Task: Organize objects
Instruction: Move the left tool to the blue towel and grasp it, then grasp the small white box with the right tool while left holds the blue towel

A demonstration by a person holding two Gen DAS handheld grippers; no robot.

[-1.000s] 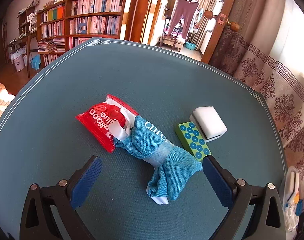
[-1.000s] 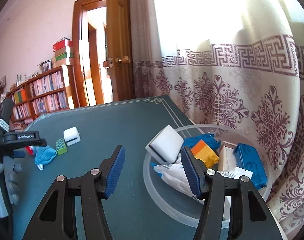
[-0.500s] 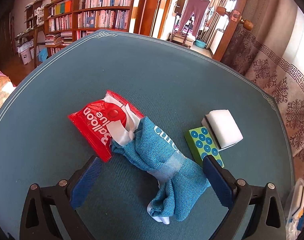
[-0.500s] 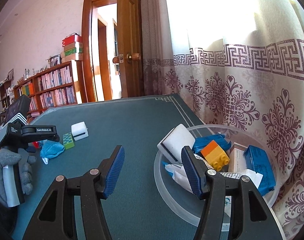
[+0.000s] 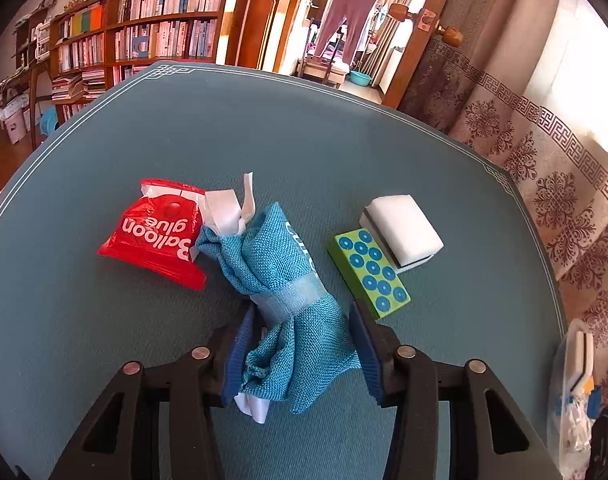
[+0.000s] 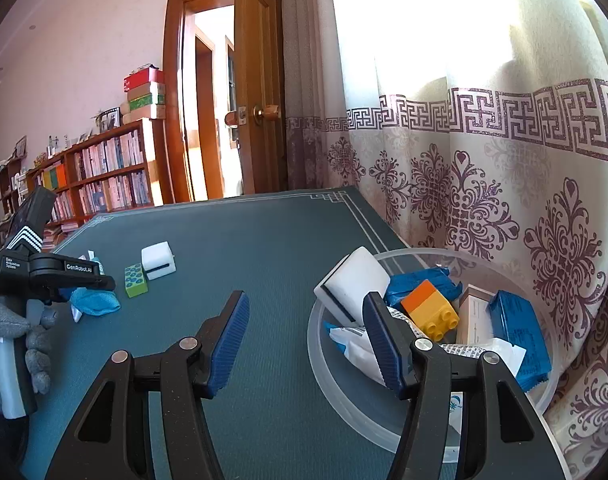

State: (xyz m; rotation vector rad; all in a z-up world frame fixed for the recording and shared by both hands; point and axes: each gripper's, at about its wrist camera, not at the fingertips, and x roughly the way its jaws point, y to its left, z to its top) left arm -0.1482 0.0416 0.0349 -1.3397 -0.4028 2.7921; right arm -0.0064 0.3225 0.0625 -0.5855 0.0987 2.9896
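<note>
The left gripper point(image 5: 299, 344) has just been closing, and its blue fingers point(image 5: 239, 344) now press both sides of the teal cloth bundle point(image 5: 279, 280), which sits at the centre of the left wrist view on the teal tabletop point(image 5: 263, 128). A red glue packet point(image 5: 155, 236) lies left of the cloth, touching its upper end. To the right, a green dotted block point(image 5: 370, 274) sits just beside the right-hand finger, with a white sponge point(image 5: 402, 232) touching the block's far side. Bare tabletop stretches above these things to the pale border line near the far edge, and more lies open at the lower left.

In the right wrist view, the right gripper point(image 6: 304, 344) hovers with fingers point(image 6: 229, 344) partly apart and nothing between them. The right-hand finger overlaps the near rim of a clear round bin point(image 6: 344, 384) at the lower right, close to the tabletop's right edge and the curtain point(image 6: 484, 180). The bin holds a second white sponge point(image 6: 356, 280), an orange and yellow brick point(image 6: 430, 310) and blue packets point(image 6: 516, 332). A gloved hand point(image 6: 11, 340) holds the left gripper at the frame's left edge, and the middle of the tabletop is open.
</note>
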